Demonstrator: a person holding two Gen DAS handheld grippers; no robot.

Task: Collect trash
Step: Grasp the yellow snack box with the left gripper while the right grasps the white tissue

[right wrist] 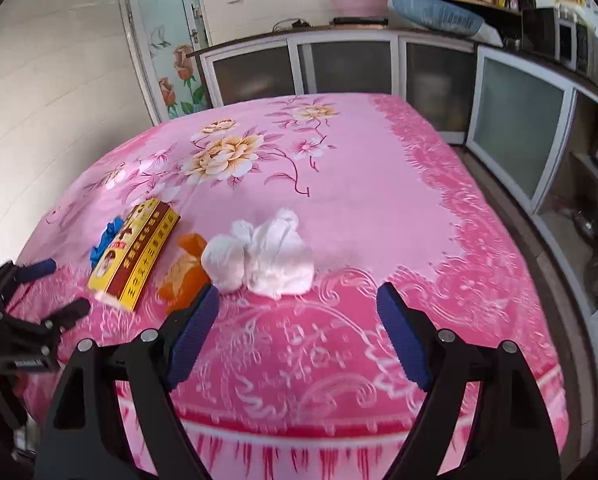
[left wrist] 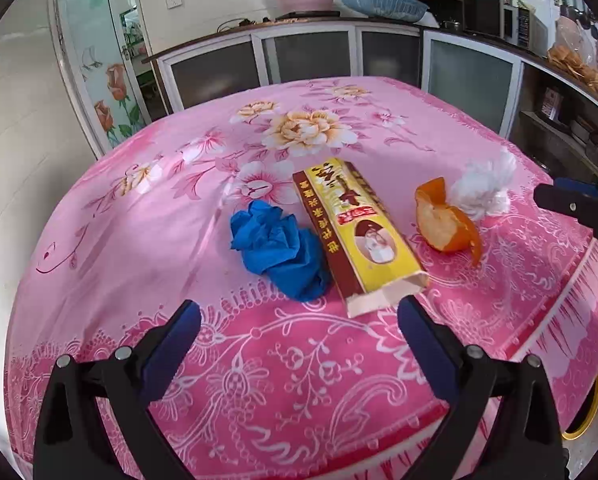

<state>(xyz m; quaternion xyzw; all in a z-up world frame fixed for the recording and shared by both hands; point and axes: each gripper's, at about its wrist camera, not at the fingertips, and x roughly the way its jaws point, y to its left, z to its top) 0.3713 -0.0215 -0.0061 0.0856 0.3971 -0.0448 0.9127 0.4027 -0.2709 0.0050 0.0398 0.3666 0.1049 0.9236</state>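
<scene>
Four pieces of trash lie in a row on the pink-clothed surface, none yet picked up, so the collecting looks to be at its start. The left hand-held gripper hangs released, jaws spread wide and empty, just short of the near, open end of the yellow carton, which lies ahead of it and slightly toward its right finger. The crumpled blue glove touches the carton's left side, ahead of the left finger. The orange peel sits further right, against the white tissue wad. The right hand-held gripper is likewise released and empty, with the tissue wad just ahead between its fingers and the peel beside its left finger. Next, I judge, either gripper must advance, lower around its nearest piece and close. No bin is visible, so the drop-off place cannot be told.
</scene>
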